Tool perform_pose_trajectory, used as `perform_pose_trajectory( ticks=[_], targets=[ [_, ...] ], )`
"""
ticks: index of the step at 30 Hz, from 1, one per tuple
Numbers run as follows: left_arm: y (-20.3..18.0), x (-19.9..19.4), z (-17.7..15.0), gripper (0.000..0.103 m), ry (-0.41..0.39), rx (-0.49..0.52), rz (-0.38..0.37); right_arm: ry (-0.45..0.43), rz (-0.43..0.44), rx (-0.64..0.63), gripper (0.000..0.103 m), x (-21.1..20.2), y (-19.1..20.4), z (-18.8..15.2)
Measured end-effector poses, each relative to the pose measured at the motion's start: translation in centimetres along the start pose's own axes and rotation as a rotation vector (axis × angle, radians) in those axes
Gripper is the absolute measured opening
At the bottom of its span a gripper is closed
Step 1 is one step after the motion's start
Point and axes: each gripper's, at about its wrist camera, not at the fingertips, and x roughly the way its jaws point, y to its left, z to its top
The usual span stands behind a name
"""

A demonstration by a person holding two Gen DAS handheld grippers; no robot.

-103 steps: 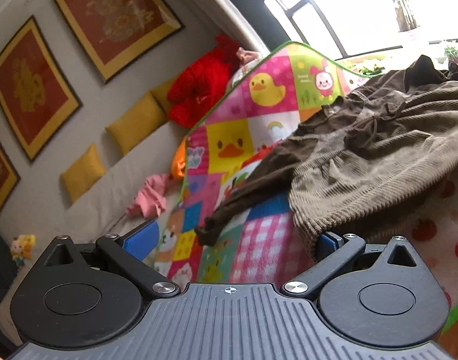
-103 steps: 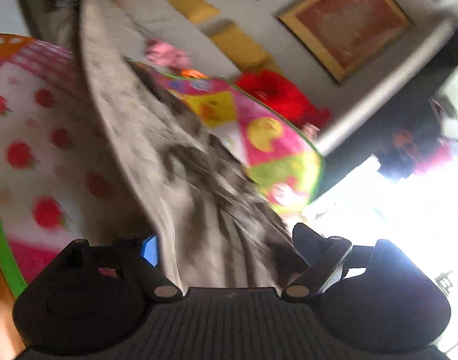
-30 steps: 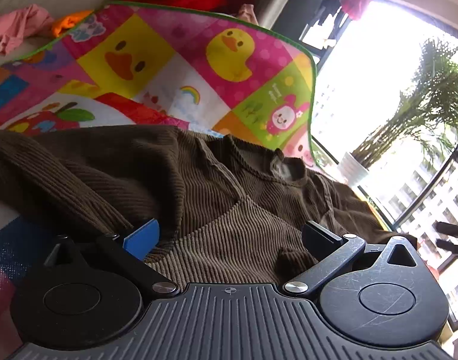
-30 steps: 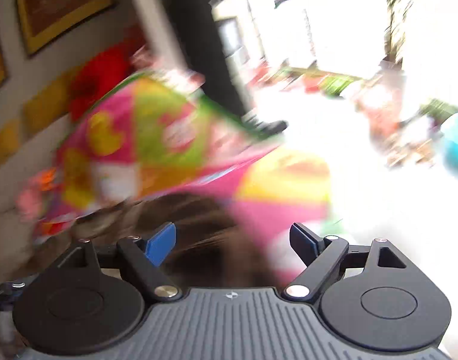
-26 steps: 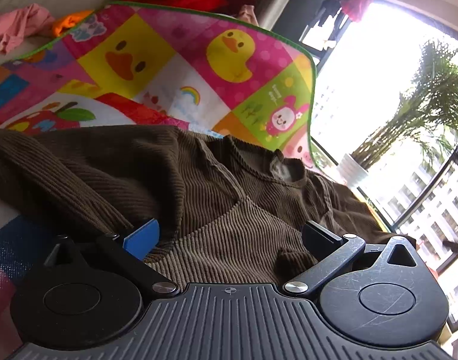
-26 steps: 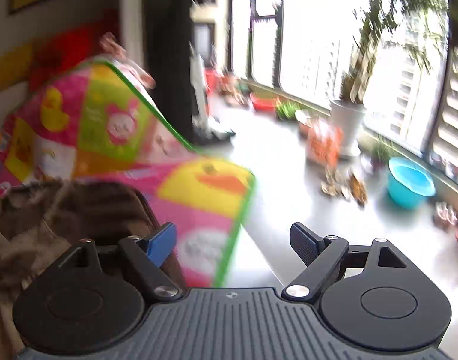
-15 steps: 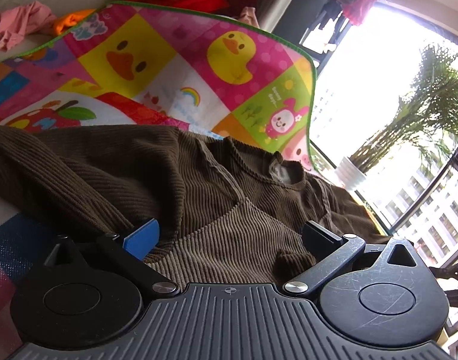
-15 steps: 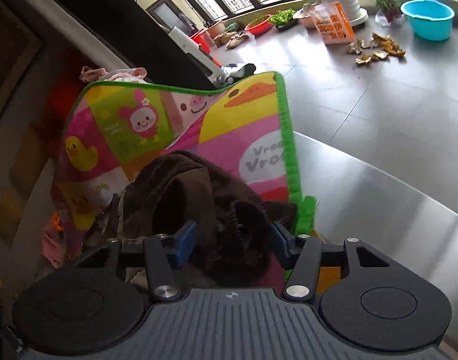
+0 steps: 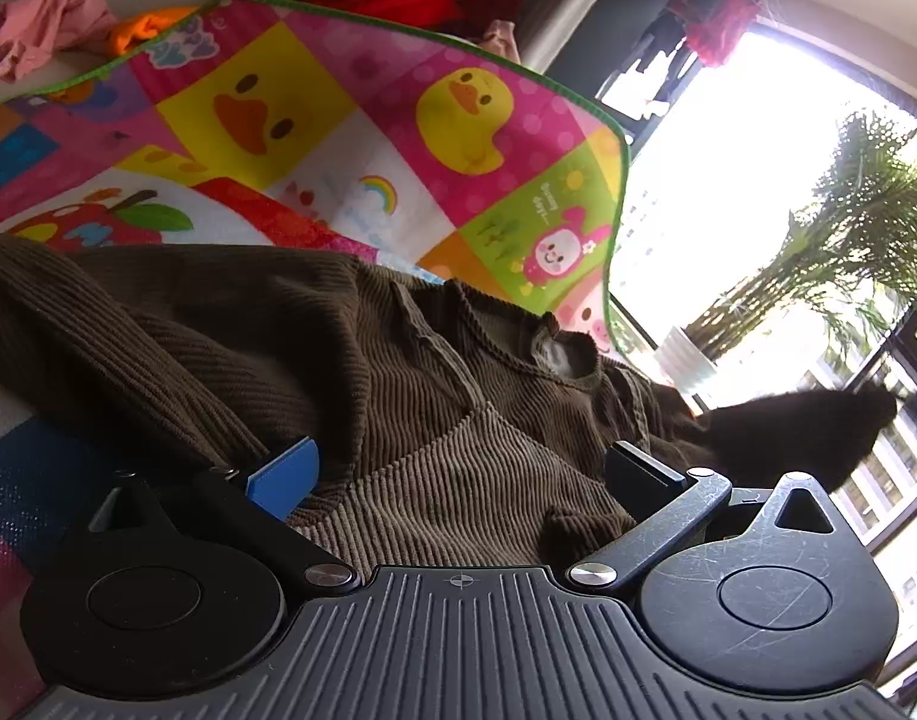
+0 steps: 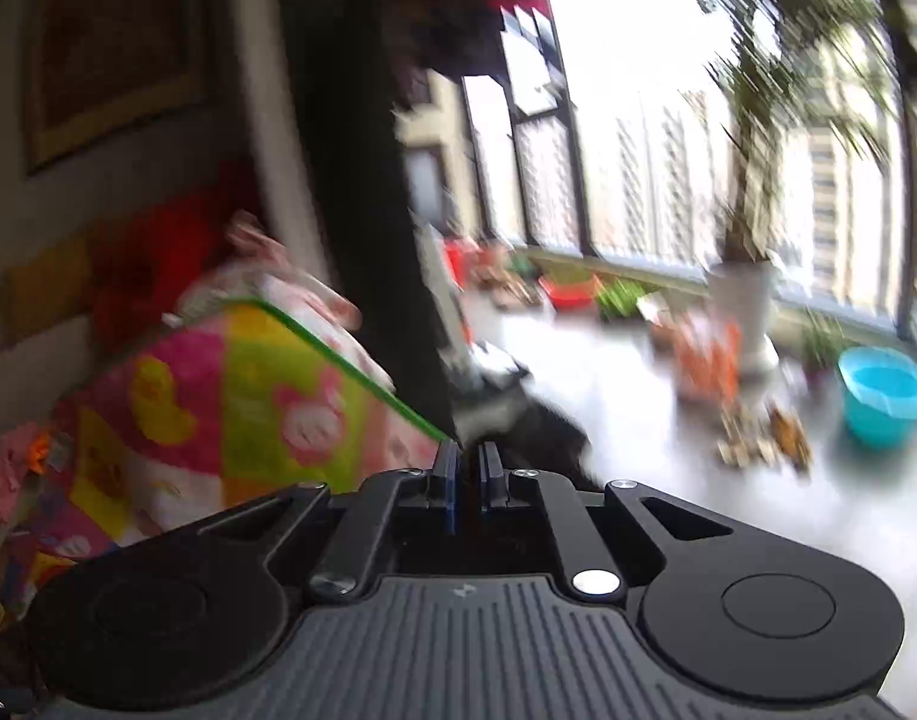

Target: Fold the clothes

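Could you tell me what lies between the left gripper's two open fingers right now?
In the left wrist view, ribbed fabric of the brown corduroy garment fills the gap between the left gripper fingers, bunched in a small fold near one of them.

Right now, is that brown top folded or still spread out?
Not folded: the top lies rumpled on the mat, neckline showing, one dark part lifted at the right.

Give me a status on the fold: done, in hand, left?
Done: the brown corduroy garment lies spread on the colourful cartoon play mat, neckline up, no fold visible.

In hand: the right gripper has its jaws nearly together on dark fabric, apparently a raised sleeve; the view is blurred. The left gripper sits open over the hem.

Left: every fold.
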Motion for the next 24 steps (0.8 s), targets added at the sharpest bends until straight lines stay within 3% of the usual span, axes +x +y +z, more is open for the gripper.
perform_pose_trajectory(
  ticks=[11,16,18,20,24],
  targets=[
    [0.2,0.0,0.1,0.103,-0.002,-0.014,-0.013,-0.134,0.417,-0.386,0.003,-0.8,19.8,4.7],
    [0.4,-0.1,0.1,0.103,-0.005,-0.026,-0.024,-0.052,0.246,-0.265,0.009,0.9,11.9,5.0],
    [0.5,-0.1,0.1,0.103,-0.006,-0.029,-0.026,-0.020,0.178,-0.217,0.022,1.6,8.8,5.1],
    [0.5,-0.1,0.1,0.103,-0.006,-0.029,-0.027,0.015,0.110,-0.161,0.048,2.3,5.5,5.2],
    [0.5,-0.1,0.1,0.103,-0.007,-0.033,-0.029,0.116,-0.035,0.090,0.050,5.5,-3.7,1.9]
  ],
)
